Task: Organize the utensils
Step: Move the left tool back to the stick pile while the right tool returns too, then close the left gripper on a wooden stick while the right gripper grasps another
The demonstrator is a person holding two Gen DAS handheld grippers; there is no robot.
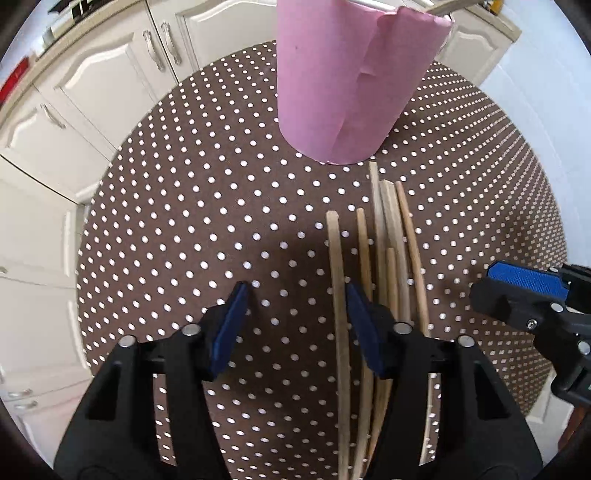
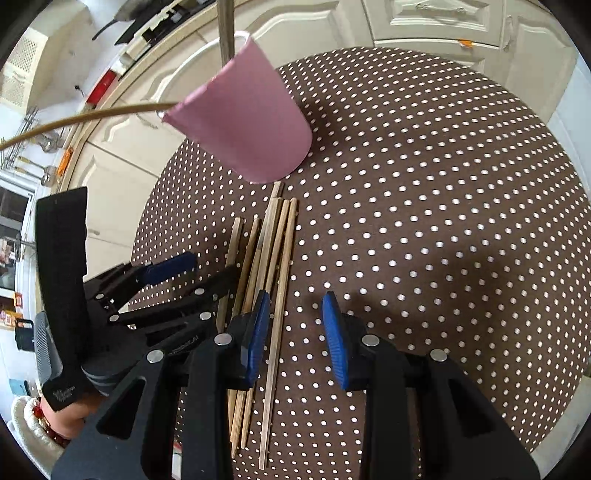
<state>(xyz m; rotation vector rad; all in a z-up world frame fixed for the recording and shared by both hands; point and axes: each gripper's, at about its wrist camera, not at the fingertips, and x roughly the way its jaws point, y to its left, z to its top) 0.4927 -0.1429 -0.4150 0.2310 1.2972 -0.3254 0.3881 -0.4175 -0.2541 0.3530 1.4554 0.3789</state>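
Observation:
Several wooden chopsticks lie side by side on a round brown polka-dot table, also in the right wrist view. A pink-wrapped holder stands just beyond their far ends, with wooden sticks poking from its top. My left gripper is open and empty, its right finger over the leftmost chopsticks. My right gripper is open and empty, its left finger over the chopsticks; one stick lies between the fingers. Each gripper shows in the other's view, the right and the left.
White kitchen cabinets surround the table behind and to the left. A worktop with pans and utensils runs behind. The table's edge curves close on the right.

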